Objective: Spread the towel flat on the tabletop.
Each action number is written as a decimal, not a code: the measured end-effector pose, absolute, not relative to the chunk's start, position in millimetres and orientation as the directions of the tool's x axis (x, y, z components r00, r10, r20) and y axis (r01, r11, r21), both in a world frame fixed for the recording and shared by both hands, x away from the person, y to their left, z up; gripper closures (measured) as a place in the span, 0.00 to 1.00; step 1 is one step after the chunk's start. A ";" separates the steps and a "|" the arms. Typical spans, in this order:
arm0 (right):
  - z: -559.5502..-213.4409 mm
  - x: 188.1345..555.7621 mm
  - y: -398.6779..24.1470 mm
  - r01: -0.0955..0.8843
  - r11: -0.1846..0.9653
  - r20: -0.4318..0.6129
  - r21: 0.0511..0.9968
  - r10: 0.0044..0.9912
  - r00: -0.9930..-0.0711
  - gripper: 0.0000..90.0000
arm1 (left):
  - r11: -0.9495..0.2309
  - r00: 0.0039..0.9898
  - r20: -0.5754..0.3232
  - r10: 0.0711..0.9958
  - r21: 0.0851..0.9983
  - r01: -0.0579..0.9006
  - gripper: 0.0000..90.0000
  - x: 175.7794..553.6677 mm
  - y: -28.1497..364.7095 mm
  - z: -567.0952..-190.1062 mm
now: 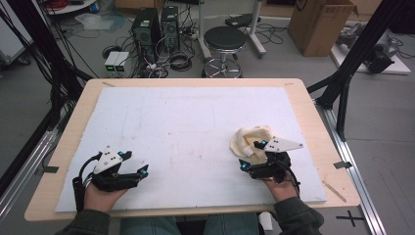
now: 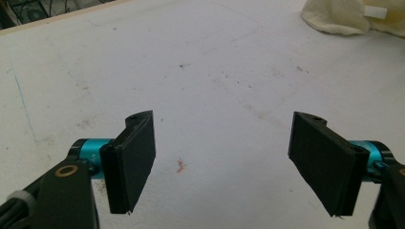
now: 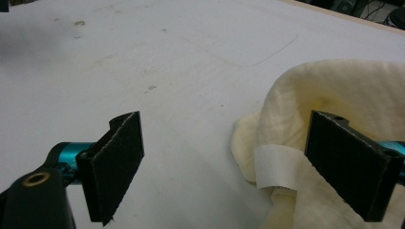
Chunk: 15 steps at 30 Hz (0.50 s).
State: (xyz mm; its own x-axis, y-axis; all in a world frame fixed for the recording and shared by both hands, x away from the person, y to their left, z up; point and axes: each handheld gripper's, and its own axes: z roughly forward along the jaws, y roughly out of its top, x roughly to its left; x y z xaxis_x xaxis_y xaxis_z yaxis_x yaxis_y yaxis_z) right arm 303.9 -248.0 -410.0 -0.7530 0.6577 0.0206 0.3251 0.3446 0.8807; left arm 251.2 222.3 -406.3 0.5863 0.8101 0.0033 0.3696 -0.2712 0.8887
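Left gripper [image 1: 139, 172] low over worktop [image 1: 186, 132], jaws apart, nothing between — right gripper [image 1: 249, 164] at cream cloth [image 1: 252, 139] edge, jaws apart, one jaw over cloth

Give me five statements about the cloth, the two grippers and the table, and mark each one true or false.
1. The cream cloth lies crumpled near the right gripper. True.
2. The left gripper holds the cloth. False: its jaws stand open over the bare white board.
3. A white tag shows on the cloth. True.
4. The right gripper is clamped shut. False: its jaws stand apart, one beside the cloth.
5. The cloth is spread flat across the board. False: it is bunched in a heap.
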 end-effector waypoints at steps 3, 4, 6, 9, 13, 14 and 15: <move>-410.8 305.1 -247.8 0.330 0.349 0.023 0.877 0.655 -0.755 0.14 | -0.273 0.586 0.004 0.811 0.887 0.371 0.28 253.1 222.7 -406.7; -410.9 305.1 -247.8 0.329 0.350 0.023 0.877 0.654 -0.756 0.14 | -0.273 0.586 0.003 0.811 0.887 0.372 0.28 253.3 222.6 -407.1; -410.8 304.6 -247.6 0.328 0.350 0.024 0.877 0.651 -0.758 0.14 | -0.272 0.587 0.001 0.810 0.886 0.374 0.28 253.3 222.7 -407.5; -410.8 304.4 -247.3 0.323 0.349 0.020 0.879 0.651 -0.759 0.14 | -0.276 0.590 0.003 0.807 0.886 0.373 0.28 252.4 222.4 -407.1; -410.2 303.6 -248.7 0.327 0.344 0.021 0.880 0.660 -0.751 0.14 | -0.271 0.593 -0.001 0.806 0.889 0.370 0.28 252.2 221.9 -407.0; -410.0 303.3 -249.1 0.327 0.341 0.022 0.881 0.661 -0.750 0.14 | -0.273 0.594 0.000 0.805 0.888 0.370 0.28 252.2 222.2 -407.0; -409.6 302.6 -249.9 0.325 0.341 0.019 0.882 0.664 -0.748 0.14 | -0.272 0.593 -0.001 0.805 0.888 0.371 0.28 252.1 222.1 -407.1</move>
State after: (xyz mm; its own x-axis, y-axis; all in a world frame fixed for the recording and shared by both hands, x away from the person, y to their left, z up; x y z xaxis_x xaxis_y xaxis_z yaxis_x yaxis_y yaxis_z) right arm 302.6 -249.9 -409.6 -0.7478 0.6637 0.0188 0.3246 0.3407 0.8824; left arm 252.1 222.1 -407.1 0.5933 0.8050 -0.0009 0.3710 -0.2725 0.8877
